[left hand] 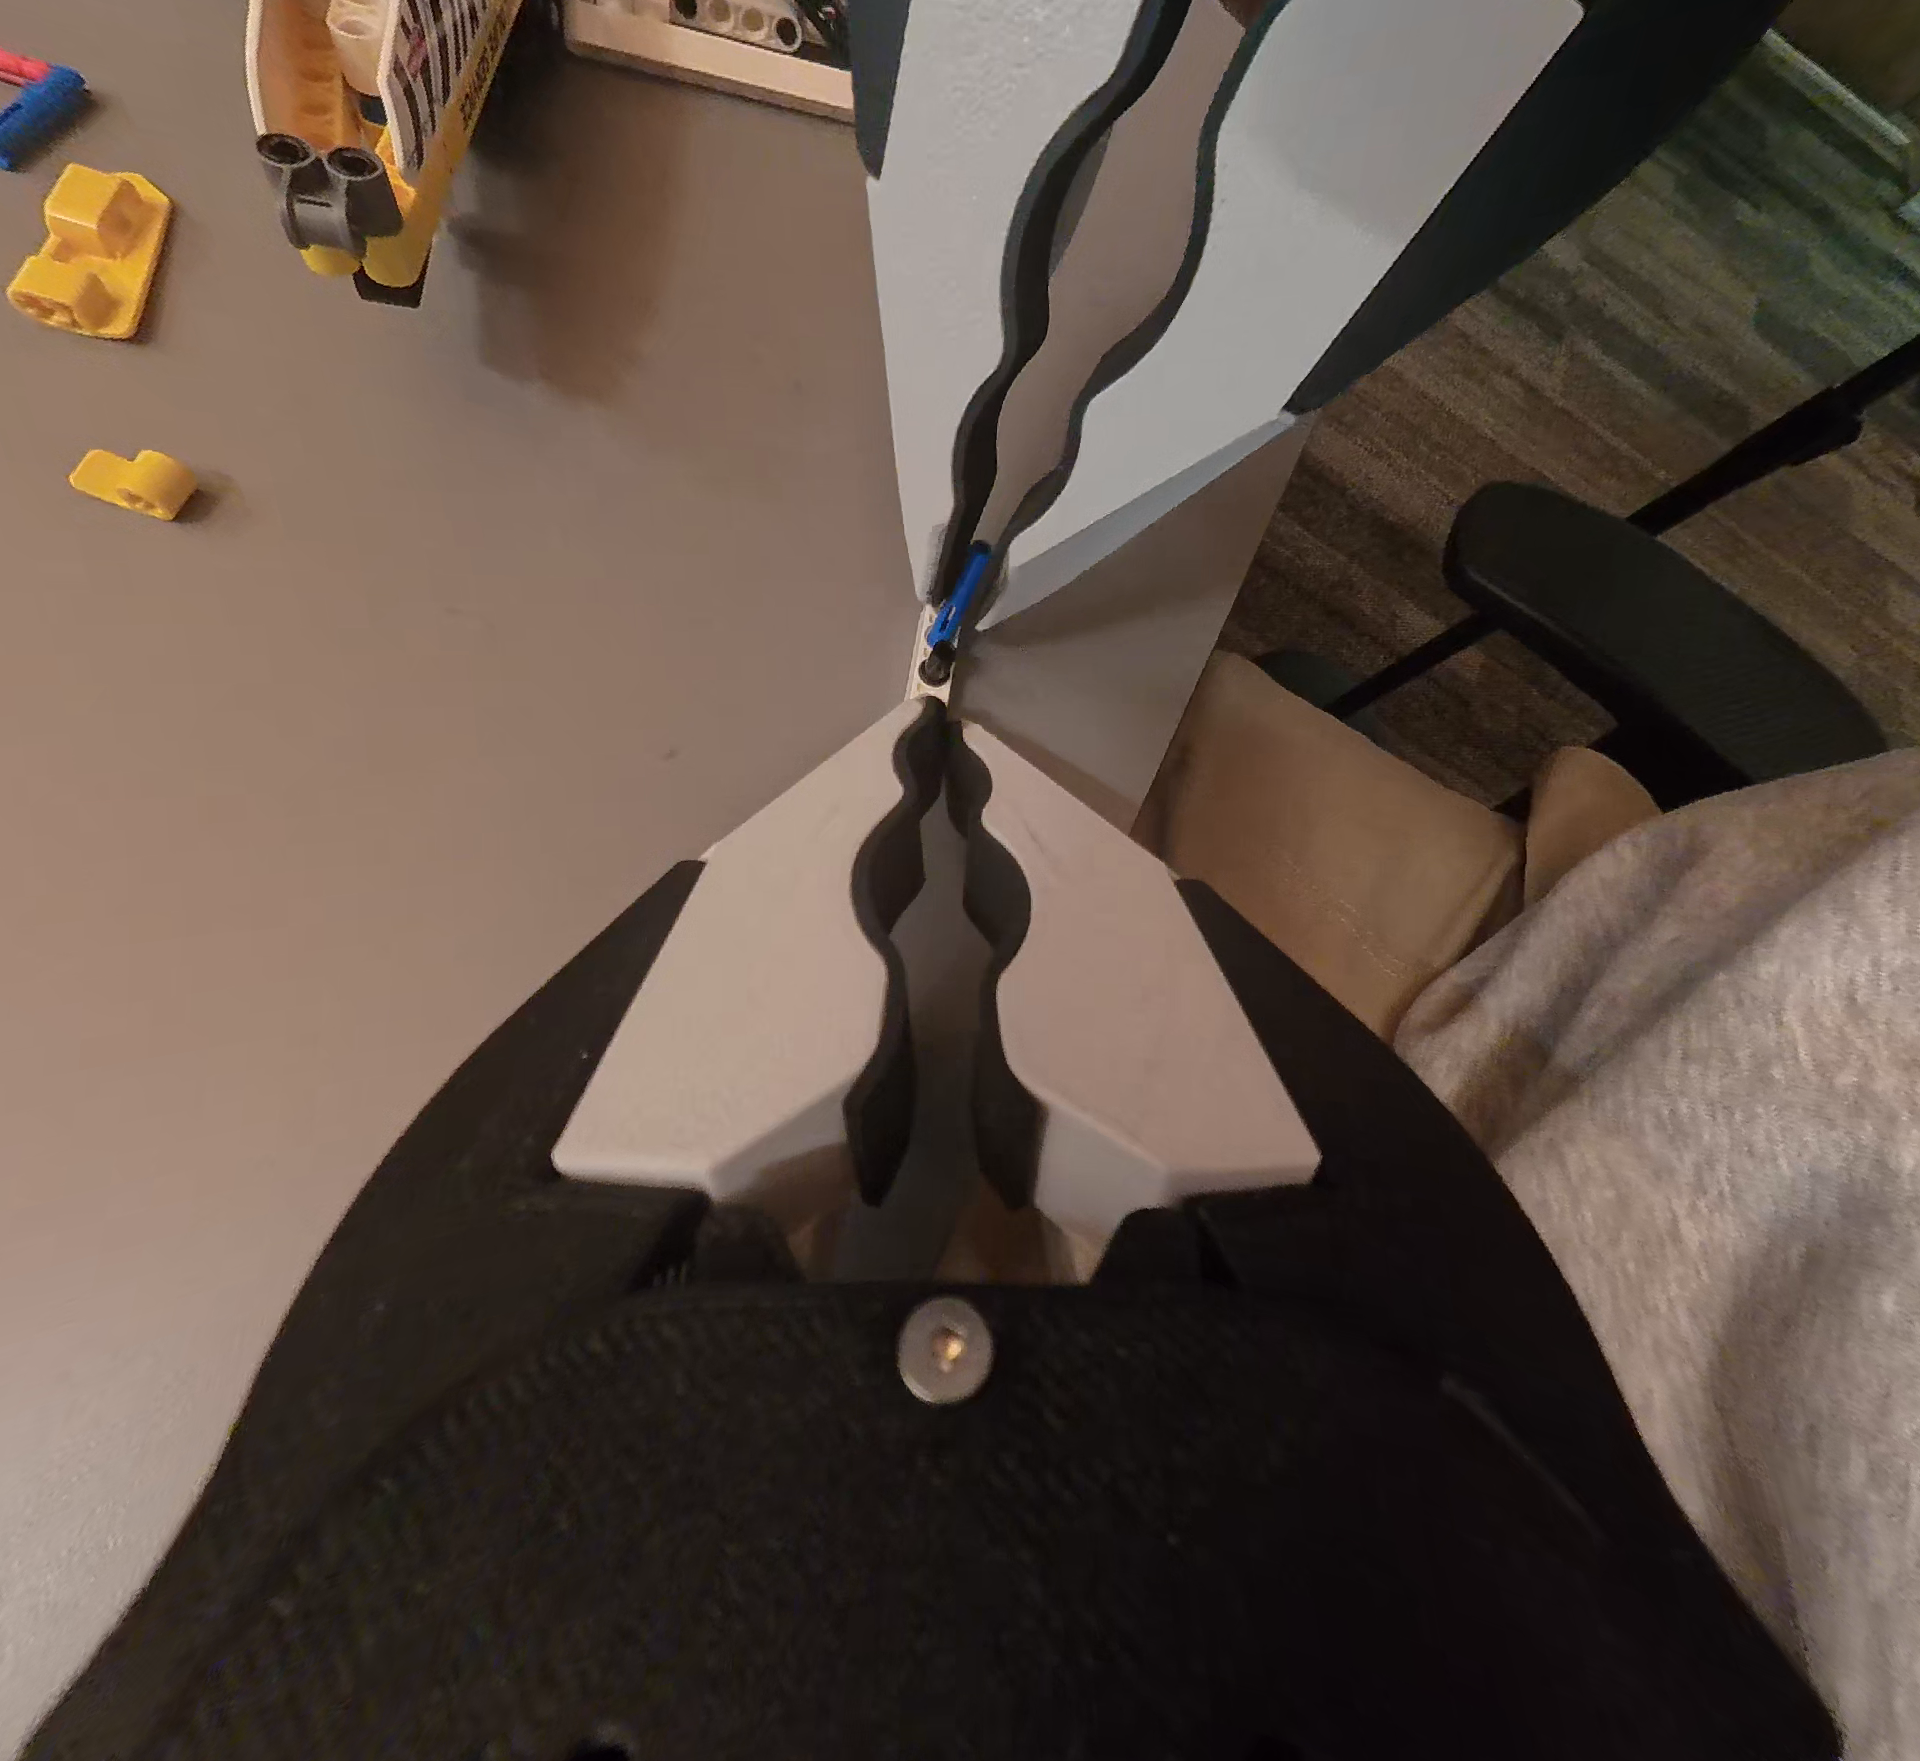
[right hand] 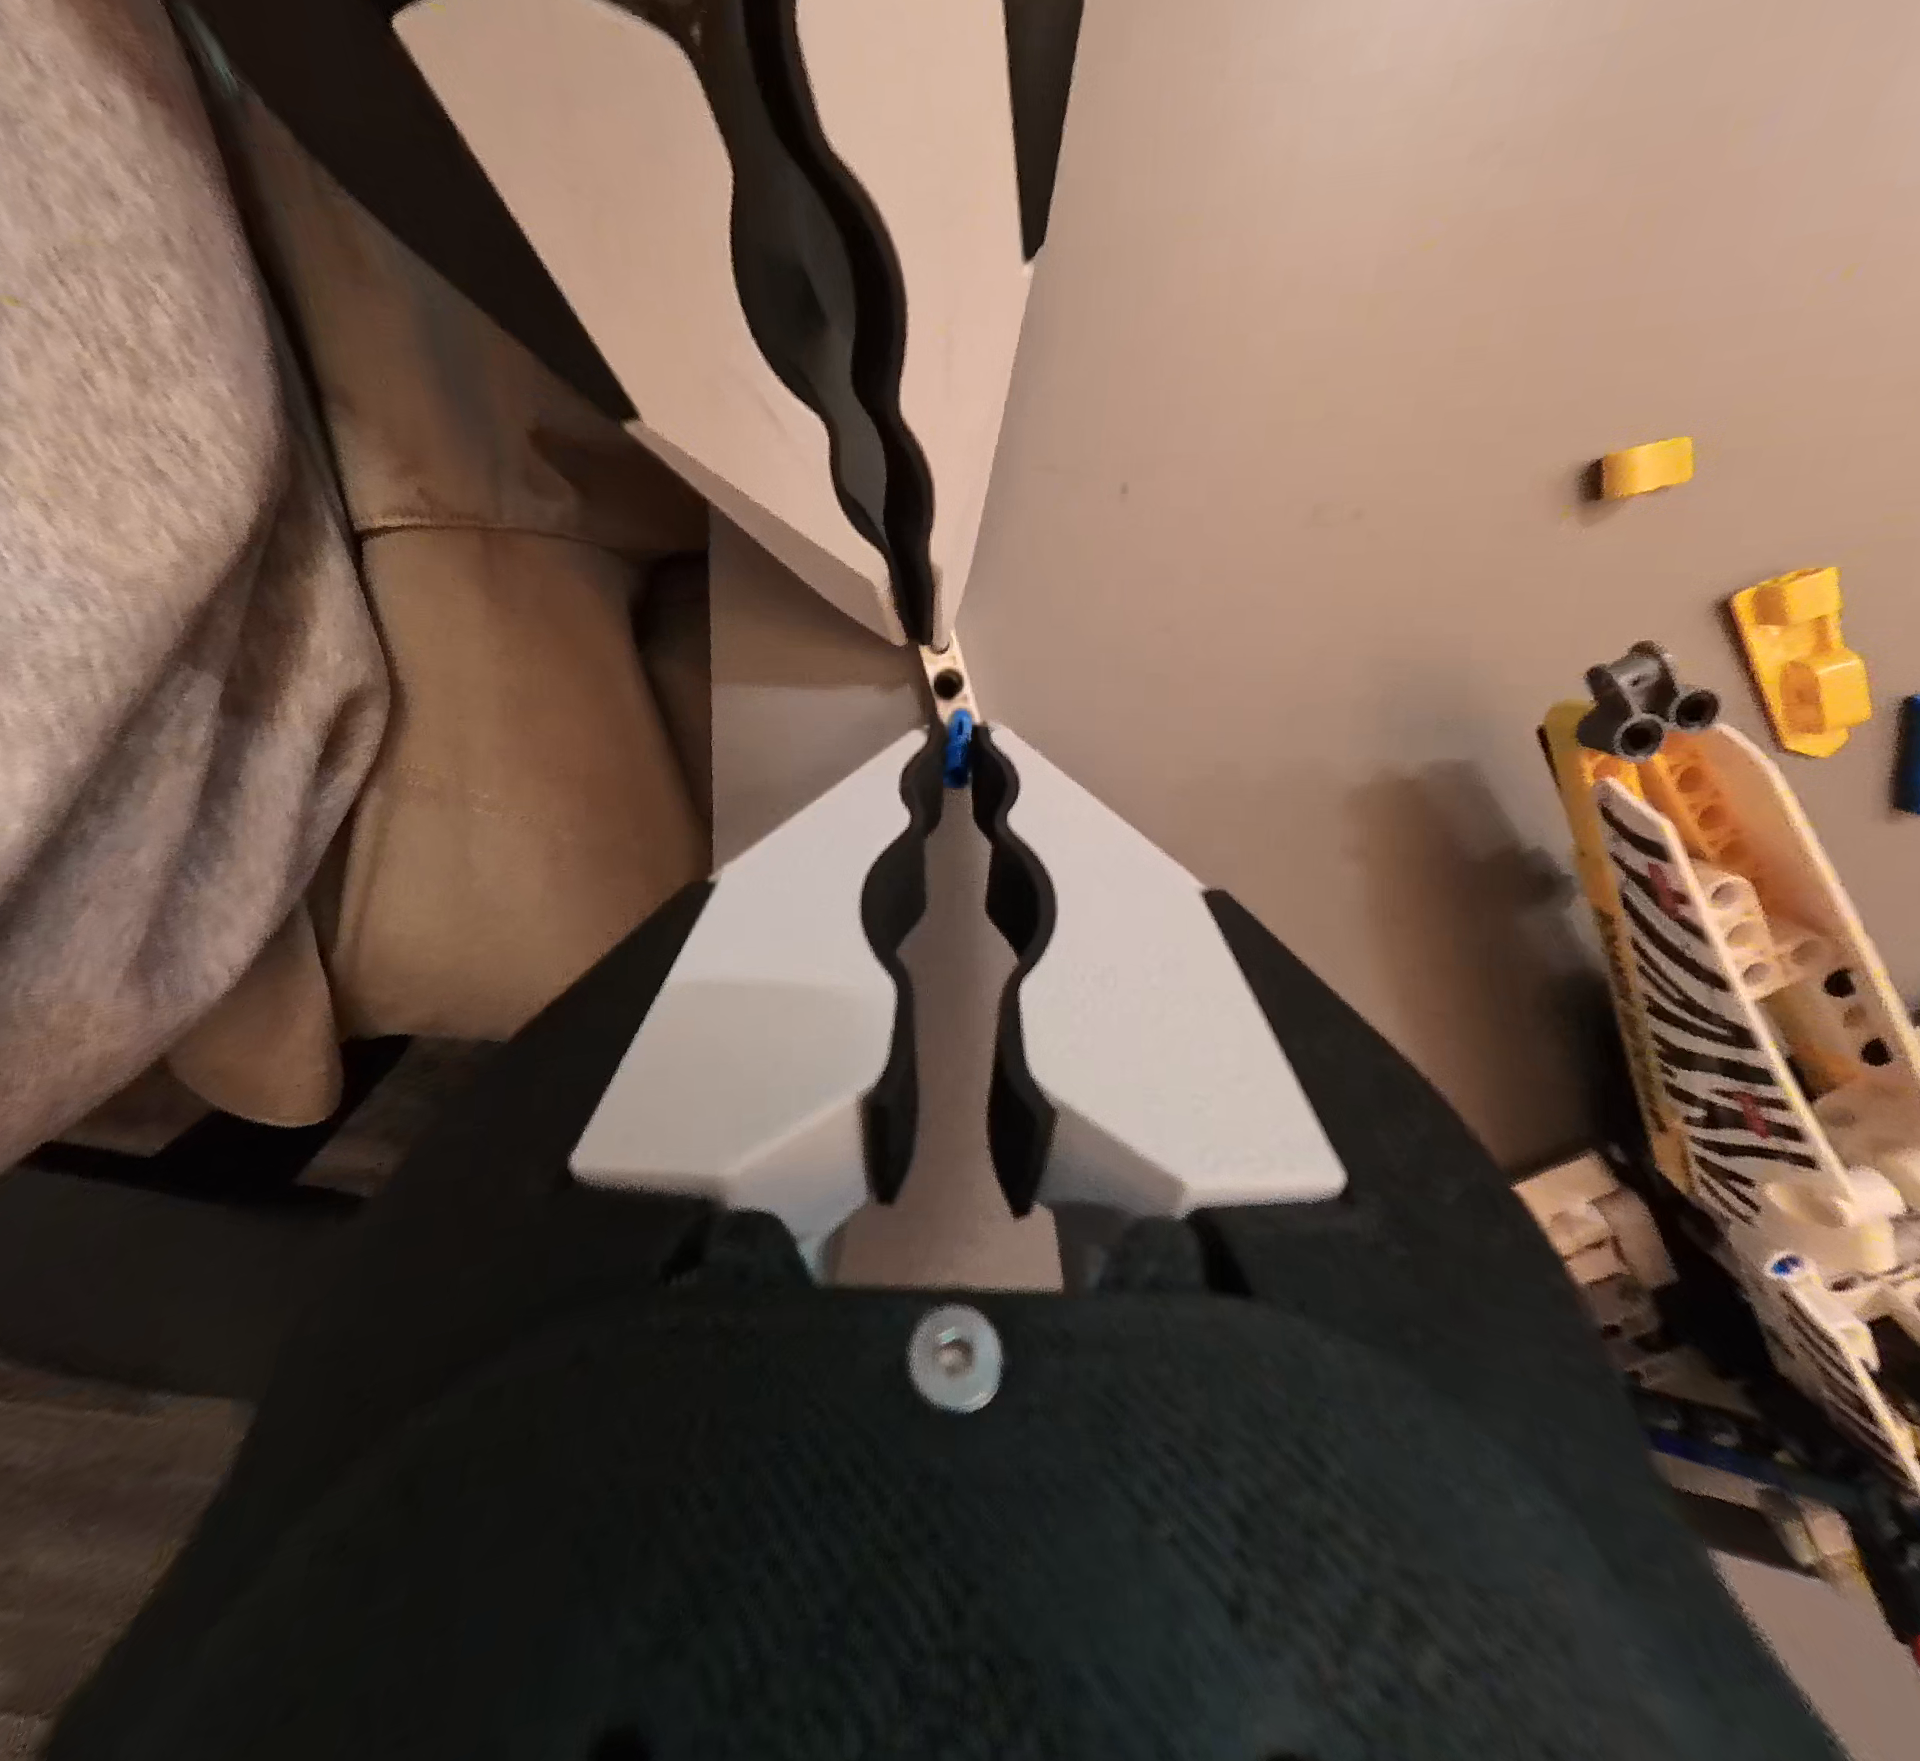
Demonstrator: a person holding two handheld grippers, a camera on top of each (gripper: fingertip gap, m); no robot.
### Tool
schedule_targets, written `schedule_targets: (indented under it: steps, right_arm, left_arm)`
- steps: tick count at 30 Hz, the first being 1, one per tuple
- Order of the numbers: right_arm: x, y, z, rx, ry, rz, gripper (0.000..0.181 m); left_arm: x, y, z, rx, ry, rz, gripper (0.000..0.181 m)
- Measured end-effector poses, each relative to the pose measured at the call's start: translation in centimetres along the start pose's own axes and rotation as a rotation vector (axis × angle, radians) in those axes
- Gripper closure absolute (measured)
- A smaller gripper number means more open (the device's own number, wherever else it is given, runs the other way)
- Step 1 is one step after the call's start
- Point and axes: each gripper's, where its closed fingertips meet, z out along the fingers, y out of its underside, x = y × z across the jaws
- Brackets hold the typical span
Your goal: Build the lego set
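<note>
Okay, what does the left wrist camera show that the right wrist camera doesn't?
Only the left wrist view shows a black office chair over the carpet and a blue and red piece at the table's far left edge. Only the right wrist view shows a dark blue piece at its right edge. Both show the left claw gripping a small white beam, the right claw gripping a blue pin at that beam, the zebra-striped model and loose yellow pieces.

Right tool (right hand: 954, 755) tip-to-tip with left tool (left hand: 940, 724), pin (right hand: 957, 747) and beam (right hand: 945, 667) between.
</note>
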Motion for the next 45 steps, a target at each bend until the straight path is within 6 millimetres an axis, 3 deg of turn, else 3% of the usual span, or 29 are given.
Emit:
schedule_targets:
  steps: [6, 16, 23, 35, 38, 45]
  right_arm:
    - [0.0, 0.0, 0.0, 0.016, 0.014, -0.032, 0.178]
    - [0.0, -0.1, 0.1, -0.156, -0.028, -0.139, 0.178]
    - [0.0, -0.4, 0.3, -0.182, -0.073, -0.139, 0.179]
    - [0.0, -0.5, 0.9, -0.104, -0.039, -0.135, 0.178]
    - [0.6, 0.8, 1.2, -0.116, 0.035, -0.143, 0.151]
    - [0.1, -0.1, 0.4, 0.099, 0.069, -0.04, 0.159]
  left_arm:
    - [-0.1, 0.0, 0.1, -0.003, -0.004, 0.001, 0.181]
    - [-0.2, 0.0, 0.1, -0.007, 0.0, -0.014, 0.181]
    - [-0.2, -0.1, 0.1, -0.004, 0.004, -0.022, 0.181]
    - [-0.2, -0.1, 0.0, -0.002, -0.001, -0.02, 0.181]
    - [-0.2, -0.1, 0.0, 0.001, -0.003, -0.011, 0.181]
    - [0.1, -0.1, -0.1, 0.006, 0.028, -0.029, 0.181]
